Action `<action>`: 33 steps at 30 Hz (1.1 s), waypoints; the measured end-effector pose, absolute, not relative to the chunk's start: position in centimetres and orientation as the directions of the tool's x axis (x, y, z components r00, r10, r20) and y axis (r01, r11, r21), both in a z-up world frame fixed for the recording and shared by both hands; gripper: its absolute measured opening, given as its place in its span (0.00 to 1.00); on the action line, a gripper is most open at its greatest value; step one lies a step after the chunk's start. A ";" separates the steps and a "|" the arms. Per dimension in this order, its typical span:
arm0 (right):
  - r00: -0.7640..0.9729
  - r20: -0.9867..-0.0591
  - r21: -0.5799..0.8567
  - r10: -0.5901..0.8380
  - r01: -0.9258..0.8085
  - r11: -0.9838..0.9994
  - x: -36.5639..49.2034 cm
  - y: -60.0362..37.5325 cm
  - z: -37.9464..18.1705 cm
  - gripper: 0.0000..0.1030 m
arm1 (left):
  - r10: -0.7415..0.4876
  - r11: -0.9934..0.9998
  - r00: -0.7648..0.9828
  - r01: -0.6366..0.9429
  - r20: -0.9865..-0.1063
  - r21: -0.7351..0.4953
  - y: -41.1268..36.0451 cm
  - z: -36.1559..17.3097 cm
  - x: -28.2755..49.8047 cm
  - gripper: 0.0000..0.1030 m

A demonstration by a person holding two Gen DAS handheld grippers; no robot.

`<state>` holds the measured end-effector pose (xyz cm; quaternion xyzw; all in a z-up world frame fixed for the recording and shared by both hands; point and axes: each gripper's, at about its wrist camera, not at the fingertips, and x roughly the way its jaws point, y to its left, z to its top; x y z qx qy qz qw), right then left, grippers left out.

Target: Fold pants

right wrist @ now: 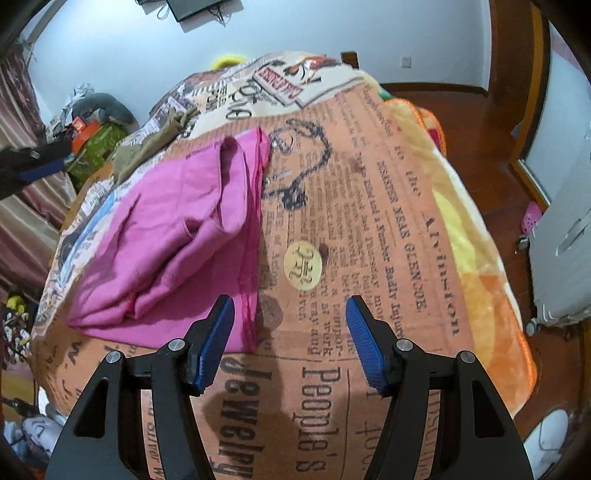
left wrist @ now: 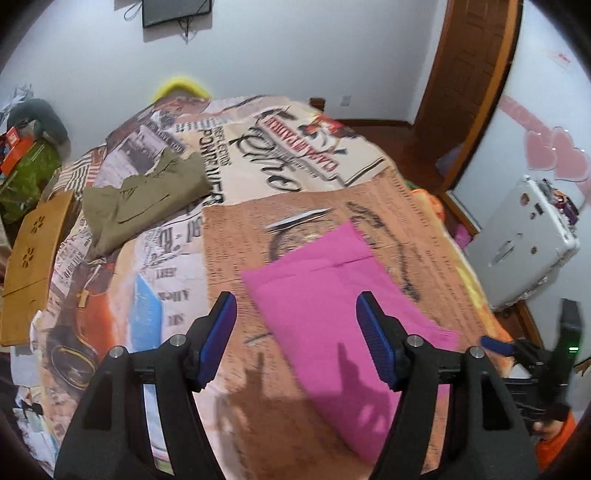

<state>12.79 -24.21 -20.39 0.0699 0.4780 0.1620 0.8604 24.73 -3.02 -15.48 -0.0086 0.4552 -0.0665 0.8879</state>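
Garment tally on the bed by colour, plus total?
Pink pants, folded: 1
Olive-green garment, crumpled: 1
Total: 2, both on the newspaper-print blanket. Neither gripper holds anything.

Blanket (right wrist: 369,221) right of pink pants (right wrist: 177,229) lies bare — olive garment (left wrist: 147,195) far-left.

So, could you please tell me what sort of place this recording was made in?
Most likely a home bedroom: pink pants lie on a bed under a newspaper-print blanket, a screen hangs on the wall, and a white suitcase stands on the wooden floor.
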 end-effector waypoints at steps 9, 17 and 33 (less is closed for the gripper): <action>0.523 -0.784 0.270 0.335 -0.198 0.942 13.2 -24.0 -19.5 0.57 | -0.174 0.983 0.392 0.129 -0.903 -0.133 -1.4 -22.4 31.0 0.65; 0.507 -0.805 0.266 0.309 -0.157 0.951 13.9 -24.4 -20.3 0.57 | -0.238 0.970 0.290 0.119 -0.927 -0.211 -1.8 -27.5 33.9 0.62; 0.536 -0.784 0.253 0.313 -0.185 0.950 14.5 -23.2 -18.8 0.57 | -0.116 0.990 0.408 0.121 -0.905 -0.072 0.4 -25.0 29.8 0.13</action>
